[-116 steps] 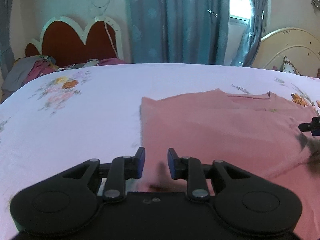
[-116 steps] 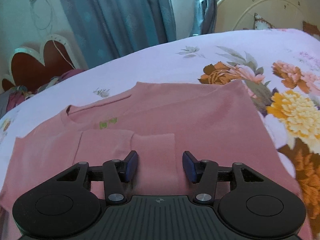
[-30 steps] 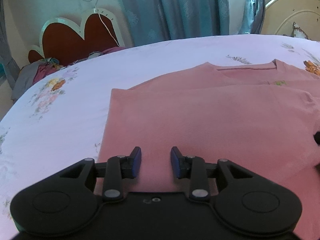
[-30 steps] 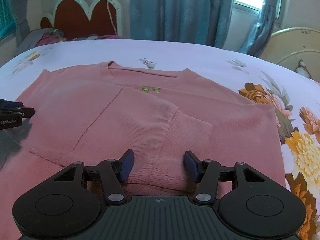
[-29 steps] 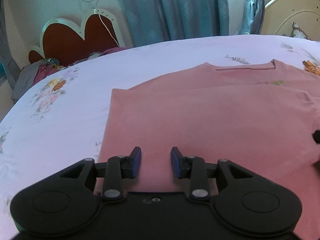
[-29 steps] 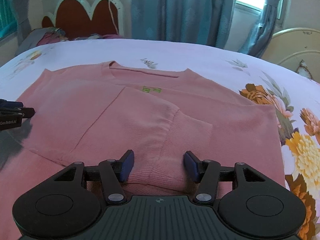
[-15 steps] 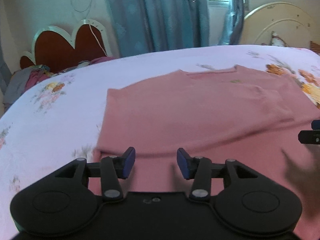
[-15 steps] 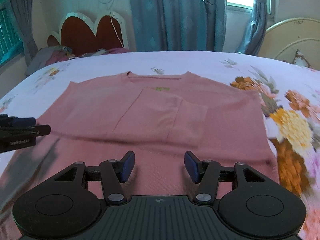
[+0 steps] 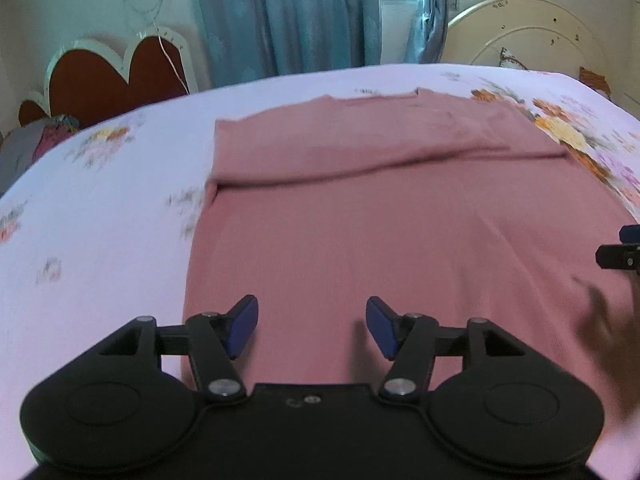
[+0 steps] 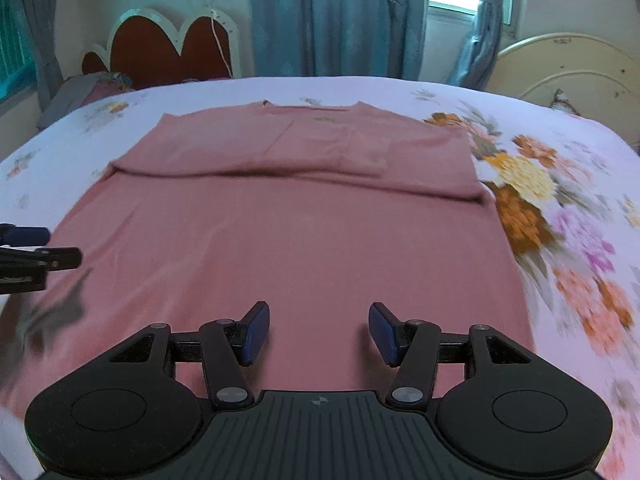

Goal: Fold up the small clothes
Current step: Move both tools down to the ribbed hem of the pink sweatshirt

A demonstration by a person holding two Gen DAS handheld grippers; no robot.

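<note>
Pink shirt [image 10: 296, 240] lies flat on the floral bed [image 10: 568, 184], its sleeves folded across the chest toward 12 o'clock. Left gripper [image 9: 312, 326] hovers over the hem near the shirt's 9 o'clock edge, jaws opening, nothing between them. Right gripper [image 10: 318, 334] hovers over the hem toward 3 o'clock, jaws apart and empty.

The sweater [image 10: 304, 240] lies on the bed [image 10: 560, 140], sleeves seemingly folded inward.
</note>
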